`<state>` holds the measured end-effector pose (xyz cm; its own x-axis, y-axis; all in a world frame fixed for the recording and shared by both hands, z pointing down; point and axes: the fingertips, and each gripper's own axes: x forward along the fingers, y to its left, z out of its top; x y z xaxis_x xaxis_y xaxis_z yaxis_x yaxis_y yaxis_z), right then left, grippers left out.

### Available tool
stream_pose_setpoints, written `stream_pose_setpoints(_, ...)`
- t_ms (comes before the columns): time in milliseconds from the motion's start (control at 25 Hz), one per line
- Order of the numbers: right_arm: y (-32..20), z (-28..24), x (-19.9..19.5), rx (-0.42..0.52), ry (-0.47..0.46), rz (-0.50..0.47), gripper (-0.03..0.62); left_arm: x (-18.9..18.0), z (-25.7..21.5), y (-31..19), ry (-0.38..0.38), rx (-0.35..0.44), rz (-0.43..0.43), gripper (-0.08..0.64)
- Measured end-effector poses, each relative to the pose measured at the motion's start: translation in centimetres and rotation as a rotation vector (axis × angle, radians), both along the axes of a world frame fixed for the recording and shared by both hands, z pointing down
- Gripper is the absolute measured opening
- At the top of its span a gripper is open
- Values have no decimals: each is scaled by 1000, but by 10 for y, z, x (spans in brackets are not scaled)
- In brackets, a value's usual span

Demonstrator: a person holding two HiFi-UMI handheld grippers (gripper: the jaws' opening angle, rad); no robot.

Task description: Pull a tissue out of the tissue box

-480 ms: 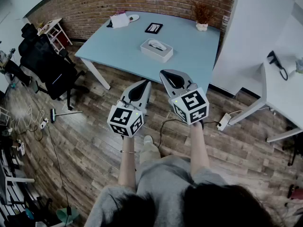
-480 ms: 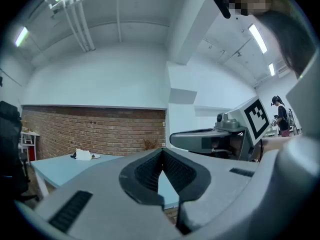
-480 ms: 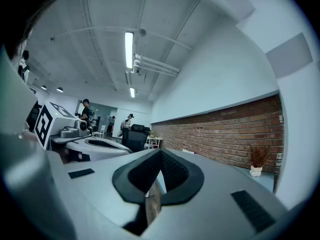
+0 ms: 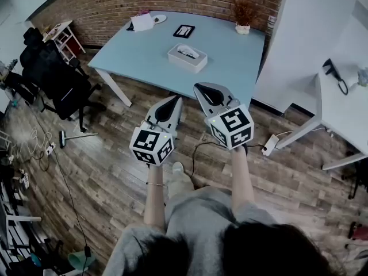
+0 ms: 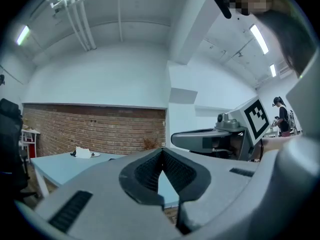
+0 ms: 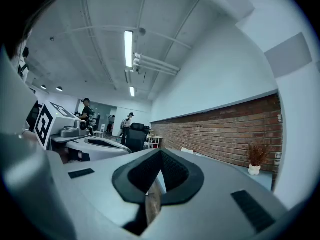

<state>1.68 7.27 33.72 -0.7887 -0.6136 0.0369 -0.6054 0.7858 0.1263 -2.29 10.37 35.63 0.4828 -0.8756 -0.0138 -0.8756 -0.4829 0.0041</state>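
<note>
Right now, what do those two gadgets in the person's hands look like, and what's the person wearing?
Both the left gripper and right gripper are smooth light-grey shells tapering to a beak, lined with dark ribbed pads. Each carries a white cube printed with black square markers. The person wears a grey top with forearms uncovered.

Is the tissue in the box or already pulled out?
In: a tissue pokes from the top slot of the tissue box standing on the blue table.
</note>
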Motion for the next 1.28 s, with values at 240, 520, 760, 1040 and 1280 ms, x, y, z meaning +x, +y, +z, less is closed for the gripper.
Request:
stream_pose_setpoints(240,-3,5,9,-27,-24,-11,-2,6,6,-2,12,-13,-15,3)
stream_pose_setpoints(520,-33,13,6,-47,-17,5,-2,-4,11,-28,21,-33,-19,3)
stream_pose_setpoints(760,-78,16,-19,-52,5,18,-2,-31,8,-75,30,-35,-6,3)
stream_pose_setpoints(1040,-126,24,-43,-85,5,42,-2,-58,7,-123,34,-46,18,3)
stream_pose_setpoints(1280,-157,27,-60,-111,-17,52,-2,-77,11,-155,40,-60,50,3)
